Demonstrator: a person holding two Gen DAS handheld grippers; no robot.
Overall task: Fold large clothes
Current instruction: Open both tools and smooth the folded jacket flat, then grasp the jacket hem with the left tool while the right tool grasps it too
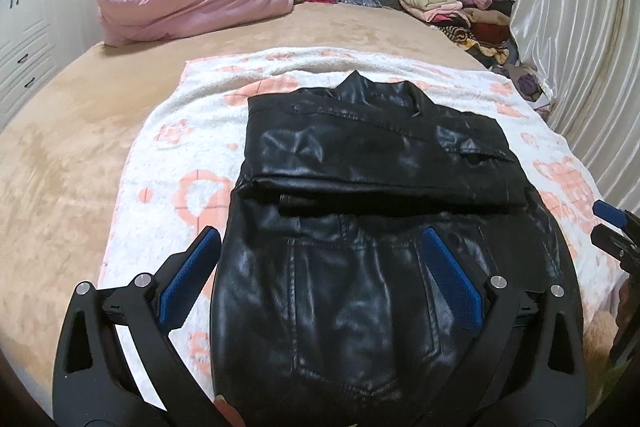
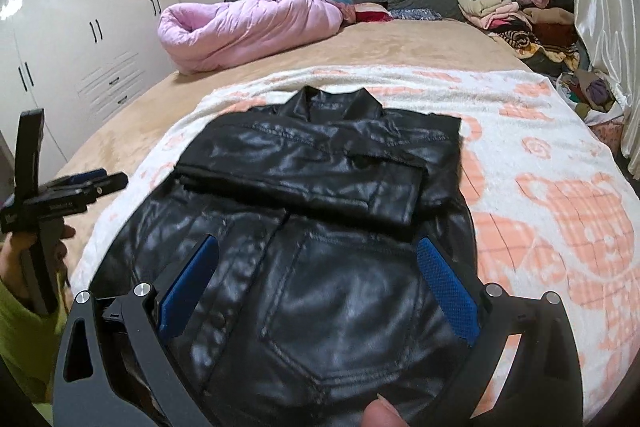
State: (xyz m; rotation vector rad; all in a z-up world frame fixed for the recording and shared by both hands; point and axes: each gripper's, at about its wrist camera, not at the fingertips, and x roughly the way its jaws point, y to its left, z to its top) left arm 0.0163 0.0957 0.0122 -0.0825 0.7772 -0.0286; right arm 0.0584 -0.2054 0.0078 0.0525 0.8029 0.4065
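On the tan bed [image 2: 400,39], the black faux-leather jacket [image 1: 360,187] lay mid-towel on the white-and-peach floral towel [image 1: 180,155], sleeves folded in, final fold apparently left, while the left gripper [image 1: 320,263] and right gripper [image 2: 316,263] hung spread, holding nothing.

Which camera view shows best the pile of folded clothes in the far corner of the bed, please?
The right wrist view shows the pile of folded clothes best: it appears larger there, with more separate layers visible beside the curtain. The left wrist view shows the same pile smaller and more squeezed toward the picture's edge.
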